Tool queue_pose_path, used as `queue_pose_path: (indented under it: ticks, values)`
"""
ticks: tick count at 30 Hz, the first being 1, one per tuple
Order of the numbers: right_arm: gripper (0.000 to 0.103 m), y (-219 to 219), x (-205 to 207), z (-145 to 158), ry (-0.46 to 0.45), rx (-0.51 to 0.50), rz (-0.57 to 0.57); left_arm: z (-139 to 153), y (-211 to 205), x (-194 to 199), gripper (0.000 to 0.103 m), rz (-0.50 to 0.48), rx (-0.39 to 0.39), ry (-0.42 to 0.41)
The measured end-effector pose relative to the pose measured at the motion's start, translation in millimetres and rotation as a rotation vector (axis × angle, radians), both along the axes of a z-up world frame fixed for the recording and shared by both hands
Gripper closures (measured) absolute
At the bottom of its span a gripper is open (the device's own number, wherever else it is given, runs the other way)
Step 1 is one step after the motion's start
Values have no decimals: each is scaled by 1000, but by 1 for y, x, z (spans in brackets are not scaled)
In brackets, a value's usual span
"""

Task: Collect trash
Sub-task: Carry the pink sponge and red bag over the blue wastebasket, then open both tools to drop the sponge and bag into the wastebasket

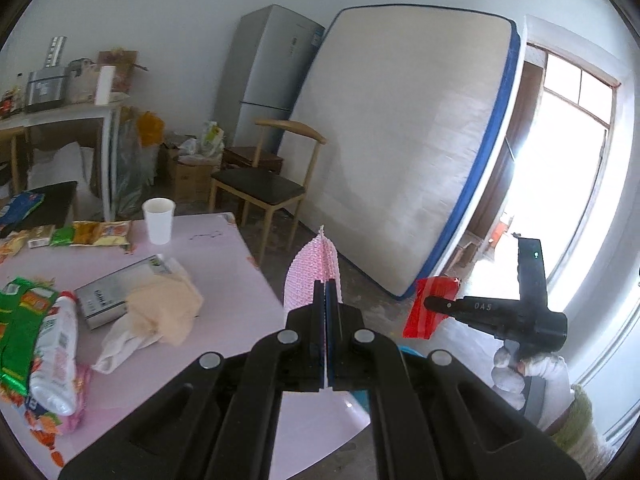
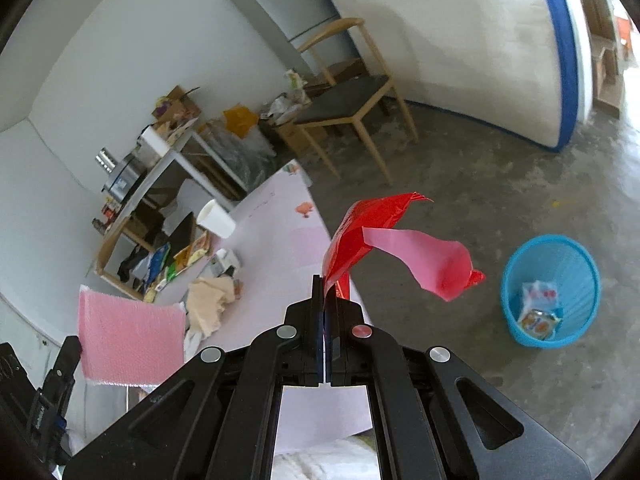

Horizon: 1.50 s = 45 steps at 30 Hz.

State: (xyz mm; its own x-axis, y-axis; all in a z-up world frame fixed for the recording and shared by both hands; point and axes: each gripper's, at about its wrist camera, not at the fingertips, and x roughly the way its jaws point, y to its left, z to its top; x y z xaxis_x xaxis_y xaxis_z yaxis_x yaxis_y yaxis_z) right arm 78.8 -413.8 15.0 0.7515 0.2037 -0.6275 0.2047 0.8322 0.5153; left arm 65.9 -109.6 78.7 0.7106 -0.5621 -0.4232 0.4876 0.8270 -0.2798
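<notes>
Two pieces of trash are up in the air at once. The right gripper (image 2: 323, 292) has its fingers pinched tight on a red plastic wrapper (image 2: 360, 232), which flops out ahead and to the right with its pale pink underside showing. The left gripper (image 1: 327, 292) is clamped just as tight on a pink bubble-wrap sheet (image 1: 310, 276), standing edge-on above its fingertips.

Now the relation that matters — the blue mesh bin (image 2: 550, 292) sits on the concrete floor, off to the right of the right gripper and well below it, well apart from the table (image 2: 280, 240). A few packets already lie in its bottom. The wrapper's loose end trails toward that bin, so the right hand looks the nearer one; the left, with its sheet, hangs further over on the table side.

Room to move? Plenty, I'd say — bare floor lies between the table edge and the bin, and the chair (image 2: 352, 108) stands well back. One risk: the floppy wrapper could catch the rim instead of dropping inside.

Still waiting on the table: a paper cup (image 1: 159, 220), a white bottle (image 1: 56, 356), snack packets (image 1: 100, 234).
</notes>
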Motion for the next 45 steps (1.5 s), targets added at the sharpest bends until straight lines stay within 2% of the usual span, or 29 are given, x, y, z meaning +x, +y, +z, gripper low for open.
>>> queue_pose_path:
  ticks: [4, 9, 13, 19, 24, 25, 28, 29, 30, 31, 33, 34, 37, 38, 41, 45]
  values:
    - [103, -18, -4, -9, 16, -2, -29, -5, -28, 11, 103, -41, 6, 9]
    - [103, -46, -13, -30, 48, 10, -87, -20, -75, 35, 103, -126, 11, 66]
    - [103, -75, -22, -56, 92, 38, -149, -38, -123, 53, 103, -202, 65, 79]
    - [103, -119, -21, -106, 179, 99, -241, -90, -210, 91, 103, -346, 121, 200]
    - [103, -151, -9, -145, 251, 130, -307, -134, -278, 117, 103, -423, 157, 305]
    - [103, -157, -7, -151, 260, 135, -315, -140, -289, 120, 103, -427, 171, 305]
    - [101, -178, 0, -175, 302, 113, -382, -160, -337, 120, 102, -454, 264, 222]
    - [99, -187, 2, -186, 315, 125, -400, -168, -349, 122, 102, -469, 280, 233]
    - [99, -192, 3, -194, 326, 132, -411, -178, -361, 124, 97, -485, 292, 262]
    - [95, -198, 5, -206, 350, 135, -425, -189, -370, 128, 86, -502, 295, 297]
    - [79, -208, 7, -223, 401, 135, -450, -207, -377, 134, 75, -490, 298, 338]
    - [70, -211, 7, -230, 422, 135, -459, -211, -375, 136, 74, -480, 284, 359]
    - [66, -211, 5, -243, 462, 131, -450, -210, -359, 137, 68, -469, 231, 405]
    - [60, -210, 4, -244, 469, 123, -448, -205, -353, 137, 66, -462, 220, 398]
    - [54, -210, 1, -245, 483, 118, -450, -188, -337, 136, 61, -442, 184, 373]
    - [53, -206, -5, -240, 477, 121, -461, -159, -304, 135, 56, -405, 158, 336]
